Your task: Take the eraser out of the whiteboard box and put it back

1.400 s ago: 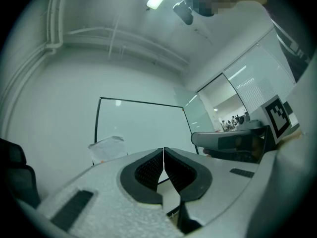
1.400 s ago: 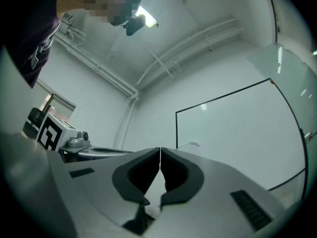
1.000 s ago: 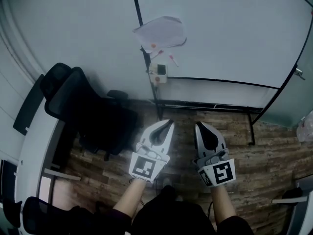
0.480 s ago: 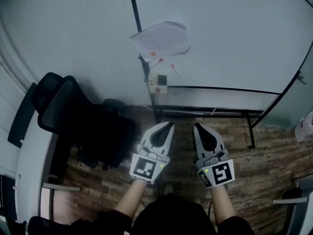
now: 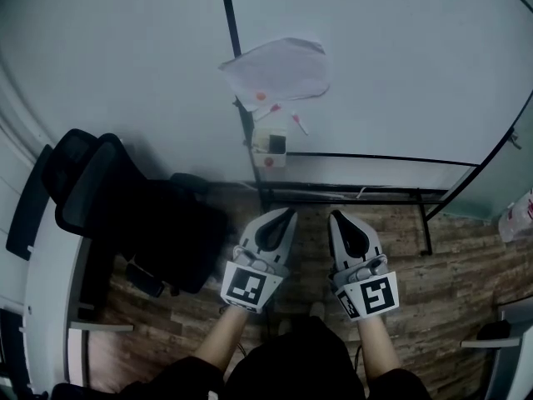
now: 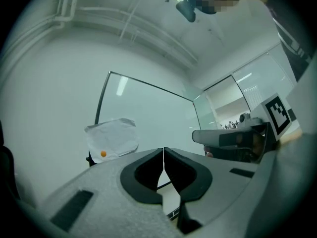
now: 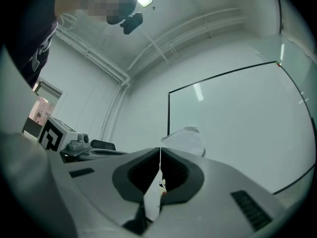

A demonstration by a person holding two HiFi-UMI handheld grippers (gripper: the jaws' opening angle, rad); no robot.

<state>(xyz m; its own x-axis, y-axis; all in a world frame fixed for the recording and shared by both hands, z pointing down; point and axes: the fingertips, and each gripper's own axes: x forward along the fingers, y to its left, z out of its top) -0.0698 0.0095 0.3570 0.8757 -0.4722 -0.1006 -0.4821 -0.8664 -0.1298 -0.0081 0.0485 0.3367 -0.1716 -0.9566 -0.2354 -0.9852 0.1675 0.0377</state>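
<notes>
A small white whiteboard box [image 5: 270,144] hangs at the whiteboard's lower left corner, with a dark eraser [image 5: 262,143] showing in it. Above it a crumpled paper sheet [image 5: 275,73] sticks to the whiteboard [image 5: 391,65]. My left gripper [image 5: 289,213] and right gripper [image 5: 335,215] are held side by side, short of the board and below the box, both shut and empty. The left gripper [image 6: 163,150] has its jaws touching in the left gripper view, with the paper [image 6: 111,138] beyond. In its own view the right gripper [image 7: 160,150] is shut too, and the box [image 7: 161,184] peeks through the gap.
A black office chair [image 5: 125,207] stands left of the grippers on the wooden floor [image 5: 416,265]. A white desk [image 5: 50,282] runs along the left edge. The whiteboard's black stand [image 5: 358,192] crosses just ahead. Another desk corner [image 5: 508,340] shows at the right.
Both grippers have moved together toward the whiteboard, still shut. The box and paper sit a little lower and nearer in the head view, and the chair has slid left.
</notes>
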